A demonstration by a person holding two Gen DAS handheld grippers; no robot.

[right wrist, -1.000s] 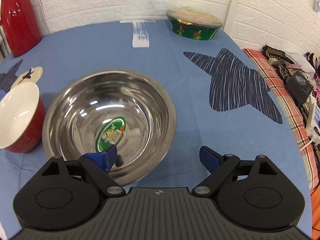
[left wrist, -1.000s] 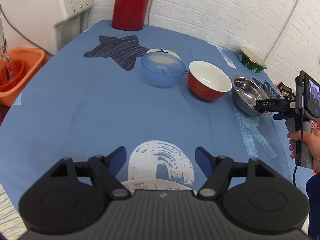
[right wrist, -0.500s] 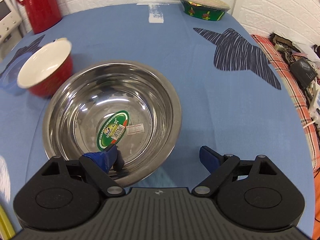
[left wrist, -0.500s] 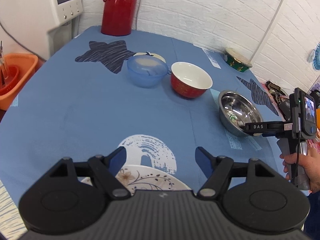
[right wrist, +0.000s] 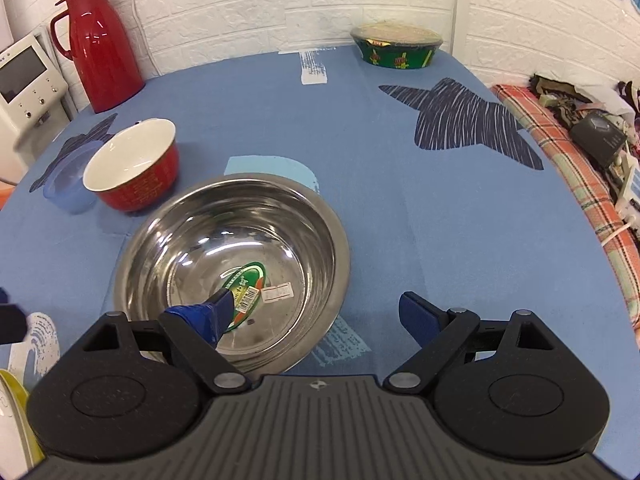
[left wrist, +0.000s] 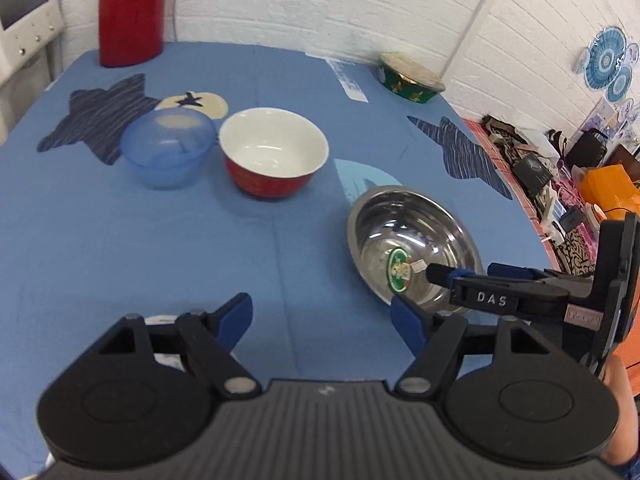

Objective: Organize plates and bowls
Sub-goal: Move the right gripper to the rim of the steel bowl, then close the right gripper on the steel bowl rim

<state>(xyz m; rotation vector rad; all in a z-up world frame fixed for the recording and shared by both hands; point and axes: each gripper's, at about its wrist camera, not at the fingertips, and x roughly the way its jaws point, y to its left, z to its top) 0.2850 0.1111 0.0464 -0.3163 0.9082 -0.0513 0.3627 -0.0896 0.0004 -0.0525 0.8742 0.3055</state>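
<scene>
A steel bowl (right wrist: 240,236) with a green sticker inside sits on the blue tablecloth. My right gripper (right wrist: 316,312) is open and straddles its near rim, with the left finger (right wrist: 212,312) inside the bowl and the other outside. The left wrist view shows the same steel bowl (left wrist: 408,240) with the right gripper (left wrist: 466,271) over its near edge. My left gripper (left wrist: 320,316) is open and holds nothing, hovering over bare cloth left of the bowl. A red bowl (left wrist: 274,156) and a blue plastic bowl (left wrist: 166,148) stand side by side further back. A white plate (left wrist: 162,320) peeks out under the left fingers.
A red thermos (right wrist: 100,40) and a white appliance (right wrist: 24,76) stand at the back left. A lidded green bowl (right wrist: 396,50) sits at the far edge. A yellow and white plate rim (right wrist: 12,420) shows at the bottom left. Clutter (left wrist: 560,184) lies beyond the table's right edge.
The steel bowl now sits nearer and farther from the red bowl, uncovering a pale patch behind it. My left gripper swung right, and the flowered plate slipped mostly out of view beneath it.
</scene>
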